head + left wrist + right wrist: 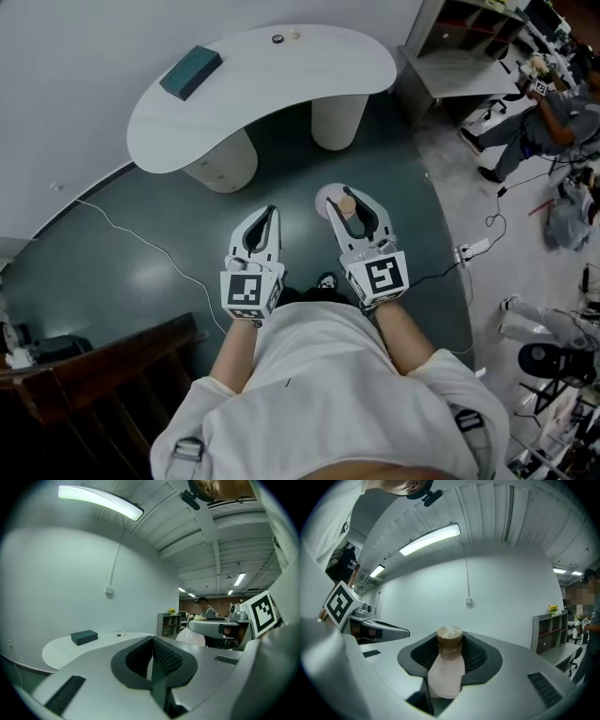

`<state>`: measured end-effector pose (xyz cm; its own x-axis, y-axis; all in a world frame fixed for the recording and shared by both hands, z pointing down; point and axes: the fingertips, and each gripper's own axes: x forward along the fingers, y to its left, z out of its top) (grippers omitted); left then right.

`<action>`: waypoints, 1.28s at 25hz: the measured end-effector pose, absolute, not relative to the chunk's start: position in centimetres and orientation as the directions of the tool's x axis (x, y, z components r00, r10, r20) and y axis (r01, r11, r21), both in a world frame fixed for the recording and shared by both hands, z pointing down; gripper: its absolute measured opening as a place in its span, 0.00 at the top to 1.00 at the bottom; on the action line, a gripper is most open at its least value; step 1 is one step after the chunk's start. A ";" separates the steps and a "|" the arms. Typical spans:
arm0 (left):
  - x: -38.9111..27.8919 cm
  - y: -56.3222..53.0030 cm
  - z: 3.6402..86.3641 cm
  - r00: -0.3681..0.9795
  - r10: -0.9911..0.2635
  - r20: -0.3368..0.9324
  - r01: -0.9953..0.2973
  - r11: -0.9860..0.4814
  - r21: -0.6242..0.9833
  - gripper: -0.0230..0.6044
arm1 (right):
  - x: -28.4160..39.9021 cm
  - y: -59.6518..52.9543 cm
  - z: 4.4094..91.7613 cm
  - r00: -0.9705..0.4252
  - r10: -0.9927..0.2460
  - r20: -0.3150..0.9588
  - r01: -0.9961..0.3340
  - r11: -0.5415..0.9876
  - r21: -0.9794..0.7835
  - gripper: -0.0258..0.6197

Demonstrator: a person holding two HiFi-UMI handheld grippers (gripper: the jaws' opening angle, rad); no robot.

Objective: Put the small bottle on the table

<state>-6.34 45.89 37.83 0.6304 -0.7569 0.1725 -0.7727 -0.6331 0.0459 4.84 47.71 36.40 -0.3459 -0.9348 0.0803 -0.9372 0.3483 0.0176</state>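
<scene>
The right gripper is closed on the small bottle. The right gripper view shows its ribbed pads pressing both sides of the pale body, with the brown cap standing up past the jaw tips. Gripping the body low and leaving the cap free probably lets the bottle stay upright, so its base can meet a surface first. The left gripper, just beside the right one, has its jaws together with nothing between them; it seems to be simply out of the way. The white bench lies well ahead of both grippers, across a stretch of dark floor. A dark box sits toward its left end, so the bare top ahead of the right gripper looks like the natural landing spot. The carry is not yet finished.
</scene>
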 end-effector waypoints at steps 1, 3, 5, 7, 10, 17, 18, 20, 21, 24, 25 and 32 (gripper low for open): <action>-5.9 45.8 38.0 0.625 -0.761 0.172 -0.777 -0.627 0.049 0.93 | 5.3 47.5 36.6 -0.350 -0.933 0.080 -0.936 0.352 0.021 0.75; -5.1 45.9 38.5 0.618 -0.766 0.178 -0.783 -0.619 0.052 0.93 | 6.3 47.3 37.1 -0.354 -0.931 0.085 -0.934 0.357 0.019 0.75; -4.4 46.0 39.0 0.617 -0.764 0.191 -0.783 -0.620 0.050 0.93 | 7.0 47.2 37.8 -0.357 -0.930 0.093 -0.933 0.359 0.009 0.75; -4.1 45.6 39.2 0.619 -0.760 0.197 -0.780 -0.623 0.048 0.93 | 7.2 47.0 38.1 -0.357 -0.929 0.096 -0.933 0.359 0.004 0.75; -3.9 44.4 39.4 0.628 -0.752 0.200 -0.773 -0.633 0.049 0.93 | 7.3 46.1 38.3 -0.345 -0.933 0.101 -0.938 0.346 -0.001 0.75; -0.9 39.5 40.5 0.668 -0.716 0.204 -0.739 -0.671 0.065 0.93 | 9.6 42.2 39.0 -0.311 -0.943 0.118 -0.950 0.313 0.004 0.75; -0.6 38.6 40.7 0.675 -0.709 0.205 -0.732 -0.678 0.067 0.93 | 9.9 41.4 39.2 -0.305 -0.944 0.123 -0.951 0.308 0.006 0.75; -0.2 36.3 40.8 0.686 -0.699 0.203 -0.722 -0.689 0.068 0.93 | 10.3 39.5 39.4 -0.286 -0.950 0.129 -0.957 0.289 0.005 0.75; -0.2 35.0 40.8 0.690 -0.696 0.200 -0.718 -0.693 0.067 0.93 | 10.5 38.4 39.3 -0.273 -0.953 0.129 -0.961 0.276 0.003 0.75; -0.5 30.8 40.4 0.697 -0.690 0.195 -0.711 -0.701 0.063 0.93 | 10.5 35.0 39.1 -0.253 -0.960 0.123 -0.967 0.255 0.003 0.75; -0.6 29.5 40.3 0.700 -0.687 0.196 -0.708 -0.704 0.061 0.93 | 10.4 33.7 39.0 -0.248 -0.961 0.120 -0.968 0.251 0.003 0.75; -2.4 21.1 39.7 0.720 -0.664 0.201 -0.685 -0.727 0.049 0.93 | 10.0 25.8 38.2 -0.194 -0.976 0.099 -0.981 0.193 -0.020 0.75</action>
<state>-2.40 21.06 39.72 0.7200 -0.6643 0.2007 -0.6846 -0.7273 0.0489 9.97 25.81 38.18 -0.1944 -0.9759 0.0987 -0.9809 0.1933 -0.0203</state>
